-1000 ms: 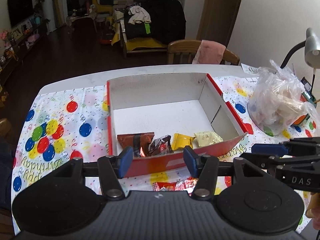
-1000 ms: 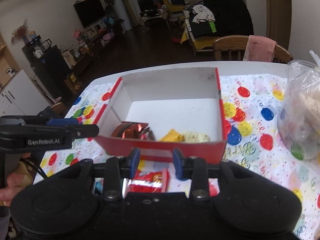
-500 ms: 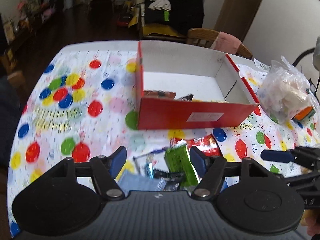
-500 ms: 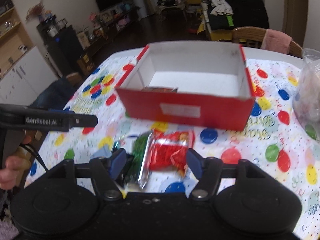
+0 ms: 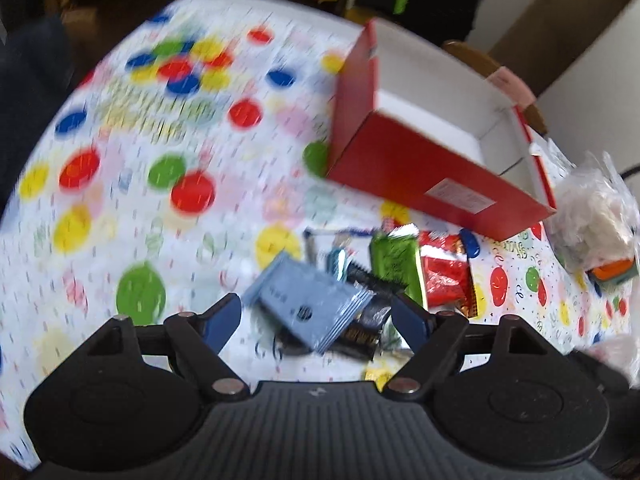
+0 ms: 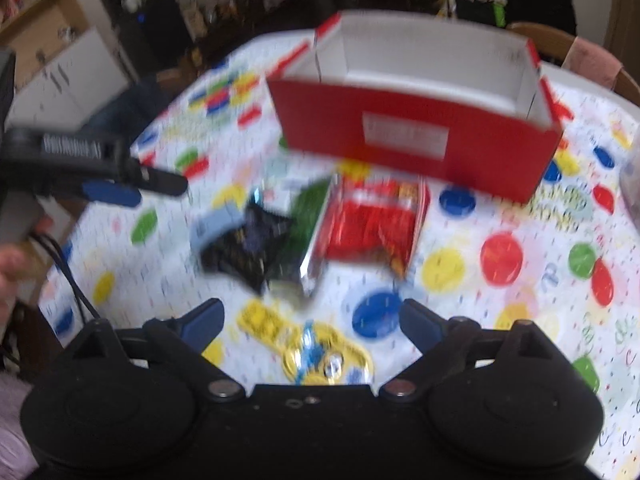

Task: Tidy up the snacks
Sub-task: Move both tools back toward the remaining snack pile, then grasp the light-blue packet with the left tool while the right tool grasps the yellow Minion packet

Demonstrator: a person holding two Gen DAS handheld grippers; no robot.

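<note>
— Red box (image 6: 416, 136) at the table's far edge, packets heaped on the cloth before it: which step?
— The reach. Left gripper (image 5: 320, 316) over the blue packet (image 5: 308, 300), right gripper (image 6: 310, 320) over the yellow packet (image 6: 320, 352), both jaws opening, empty; next, I judge, descend and pinch

Lying over the table, a white tablecloth (image 5: 132, 208) dotted with coloured balloons. Standing on it, a red cardboard box (image 6: 416, 136) with white inside. Lying just before the box, a red snack packet (image 6: 372, 224), a green packet (image 5: 394, 260), a black packet (image 6: 248, 244) and a blue-grey sachet (image 5: 308, 300), overlapping. Sitting to the right, a clear plastic bag (image 5: 596, 220).
</note>
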